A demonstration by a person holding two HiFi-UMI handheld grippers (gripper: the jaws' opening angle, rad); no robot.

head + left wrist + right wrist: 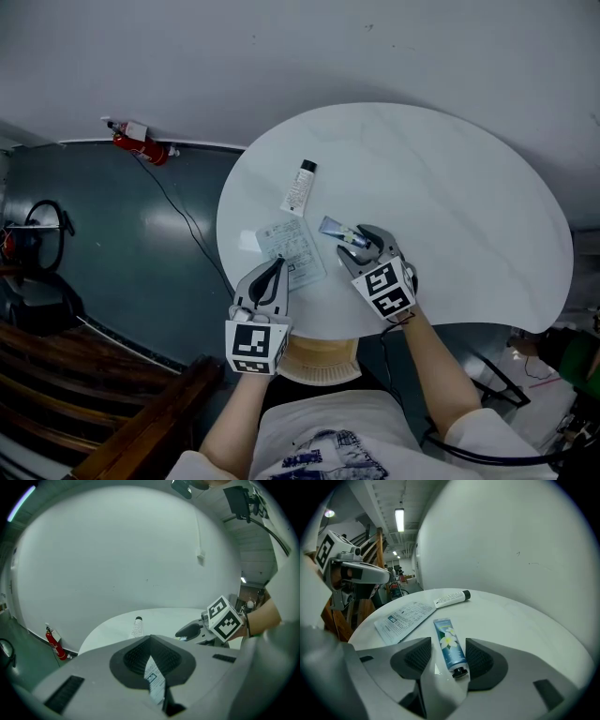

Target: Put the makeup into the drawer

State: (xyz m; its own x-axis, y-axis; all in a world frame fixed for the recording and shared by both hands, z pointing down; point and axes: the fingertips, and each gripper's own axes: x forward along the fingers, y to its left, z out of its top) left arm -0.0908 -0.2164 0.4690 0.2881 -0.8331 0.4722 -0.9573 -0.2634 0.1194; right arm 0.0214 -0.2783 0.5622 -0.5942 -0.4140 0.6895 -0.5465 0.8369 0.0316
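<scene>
Left tongs [151,640] clamped on near edge of leaflet [292,251]; right tongs [449,655] apart, astride blue tube [448,641]. White tube [299,187] lies beyond leaflet on round worktop [450,206].

Head camera high above the white table [450,206]; 2 claw cameras low and close across it.

On the table [469,187], the far tube [300,187] lies toward the back left. Just in front of it lies the leaflet [292,246], which reaches toward the near edge, where the left gripper [275,266] pinches it. Just right of the leaflet lies the near tube [335,228], its cap end between the parted jaws of the right gripper [360,247]. An extinguisher [141,147] lies on the floor left of the table, by the wall.
</scene>
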